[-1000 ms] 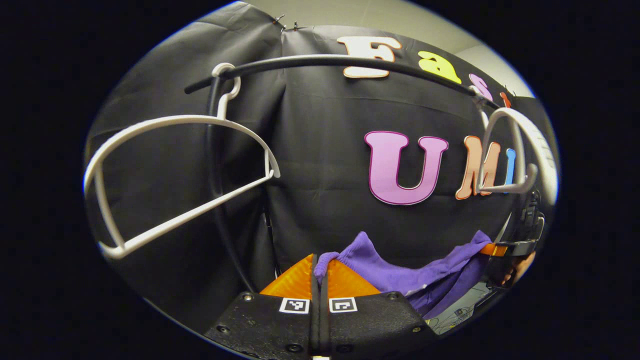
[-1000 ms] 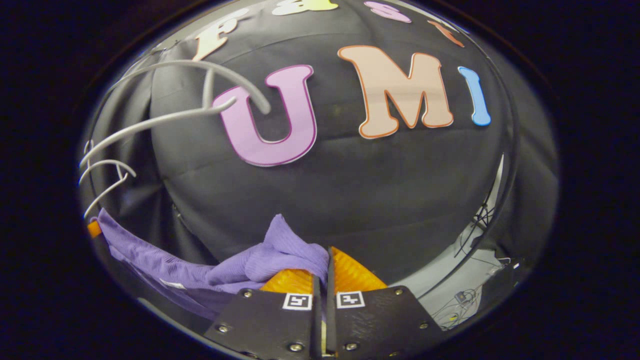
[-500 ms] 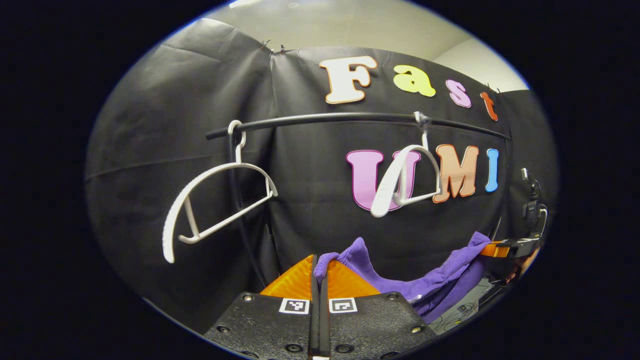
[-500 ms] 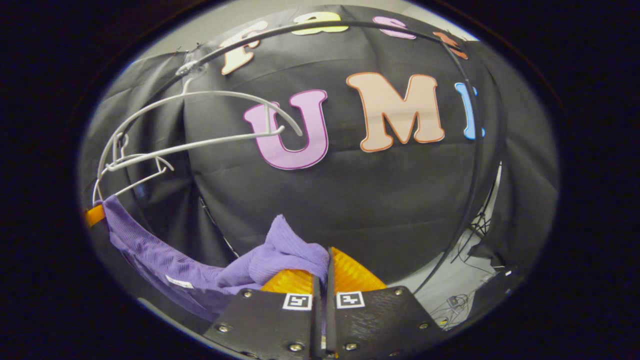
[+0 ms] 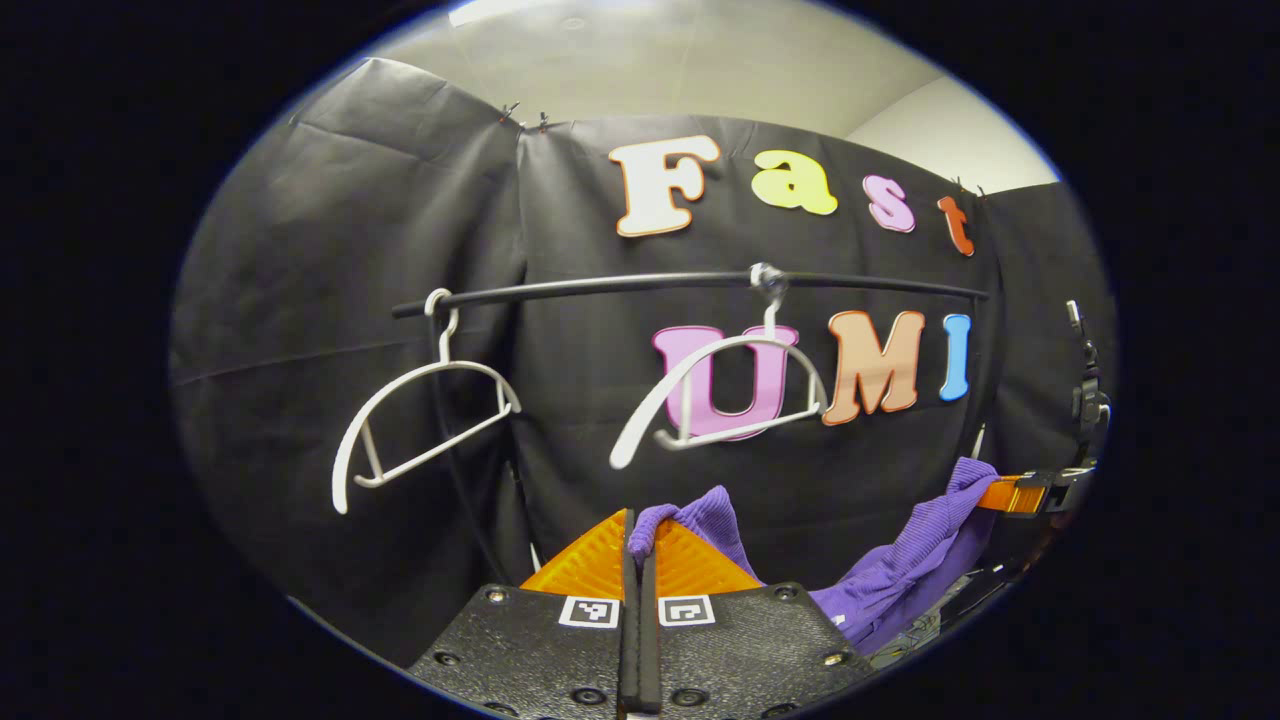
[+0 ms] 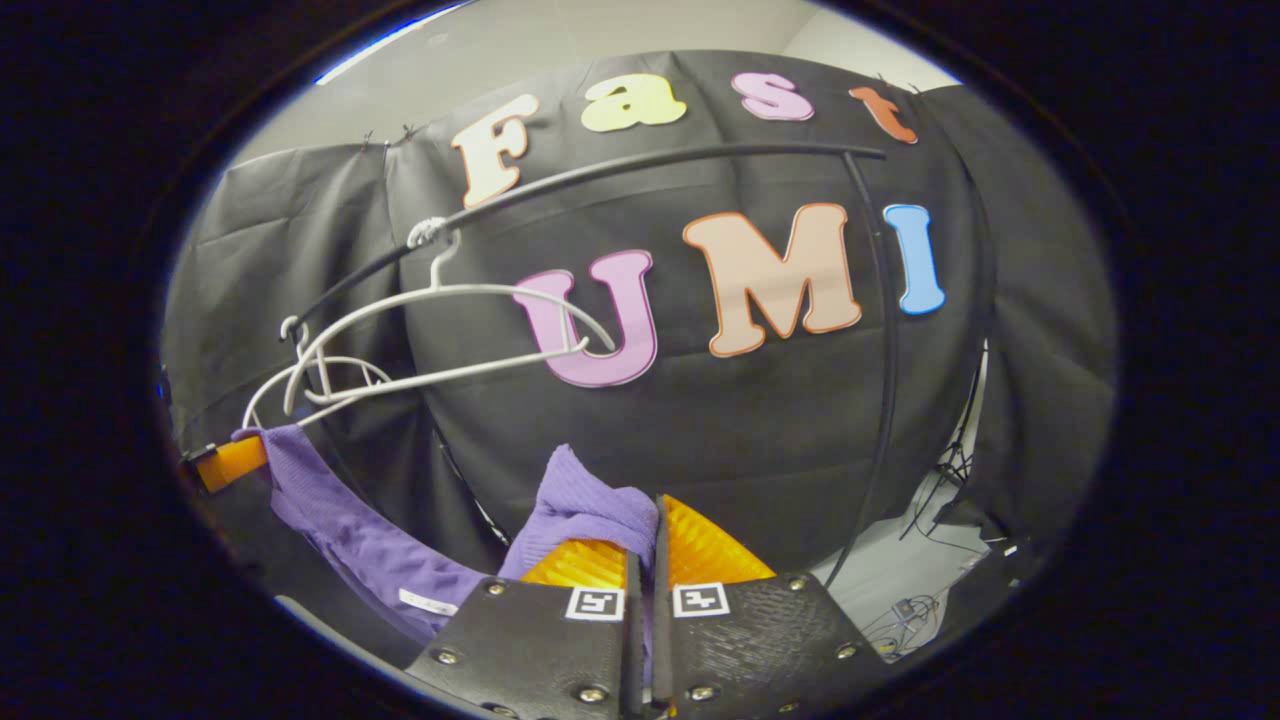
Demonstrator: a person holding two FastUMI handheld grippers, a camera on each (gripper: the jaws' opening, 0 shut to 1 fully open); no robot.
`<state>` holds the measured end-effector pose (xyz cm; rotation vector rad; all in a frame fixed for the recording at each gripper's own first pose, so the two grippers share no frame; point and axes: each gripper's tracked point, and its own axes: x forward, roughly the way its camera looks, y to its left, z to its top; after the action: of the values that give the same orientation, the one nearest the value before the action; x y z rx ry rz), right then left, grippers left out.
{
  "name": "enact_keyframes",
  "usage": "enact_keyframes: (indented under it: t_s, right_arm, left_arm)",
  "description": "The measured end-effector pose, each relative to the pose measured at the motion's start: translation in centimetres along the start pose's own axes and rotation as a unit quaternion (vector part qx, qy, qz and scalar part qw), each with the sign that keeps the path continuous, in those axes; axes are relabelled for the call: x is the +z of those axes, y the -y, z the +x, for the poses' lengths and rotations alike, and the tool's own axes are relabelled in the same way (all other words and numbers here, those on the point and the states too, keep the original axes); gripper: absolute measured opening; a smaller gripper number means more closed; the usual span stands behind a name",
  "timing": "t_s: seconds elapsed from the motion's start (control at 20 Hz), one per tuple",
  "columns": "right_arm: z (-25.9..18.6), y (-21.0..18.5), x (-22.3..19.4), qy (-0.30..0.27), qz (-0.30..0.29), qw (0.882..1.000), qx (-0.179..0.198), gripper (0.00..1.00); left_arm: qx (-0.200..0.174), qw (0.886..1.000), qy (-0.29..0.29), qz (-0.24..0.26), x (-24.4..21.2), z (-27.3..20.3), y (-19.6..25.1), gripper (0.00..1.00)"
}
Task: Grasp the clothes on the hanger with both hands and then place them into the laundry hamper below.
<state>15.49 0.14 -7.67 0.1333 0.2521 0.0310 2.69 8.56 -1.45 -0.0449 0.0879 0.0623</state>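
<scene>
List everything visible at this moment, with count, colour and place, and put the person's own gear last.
purple garment: one, purple, off the hangers, slung between the two grippers below the rail.
hangers: two, white, bare, hooked on the rail; one at its end, one further along.
rail: one, black, running across in front of the cloth wall, with a black upright at one end in the right gripper view.
cables: several, dark, on the pale floor at the lower edge of the right gripper view.
left gripper: one, shut on one end of the garment.
right gripper: one, shut on the other end.
</scene>
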Motion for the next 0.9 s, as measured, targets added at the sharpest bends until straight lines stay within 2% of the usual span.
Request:
enact_keyframes:
  t_s: [0.3, 0.5, 0.9]
  right_arm:
    - [-2.1, -0.6, 3.3, 0.033, 0.021, 0.999, 0.006, 0.04]
    - [-1.9, -0.9, 4.7, 0.042, 0.020, 0.999, 0.001, 0.04]
    - [0.6, -2.6, 5.8, 0.042, 0.014, 0.999, 0.009, 0.04]
  left_arm:
    - [-0.061, 0.998, 0.024, 0.005, 2.4, 0.6, 6.7, 0.00]
    - [-0.095, 0.995, 0.031, 0.004, 3.4, 2.0, 10.0, 0.00]
    - [-0.128, 0.991, 0.044, -0.017, 3.8, 6.6, 14.2, 0.00]
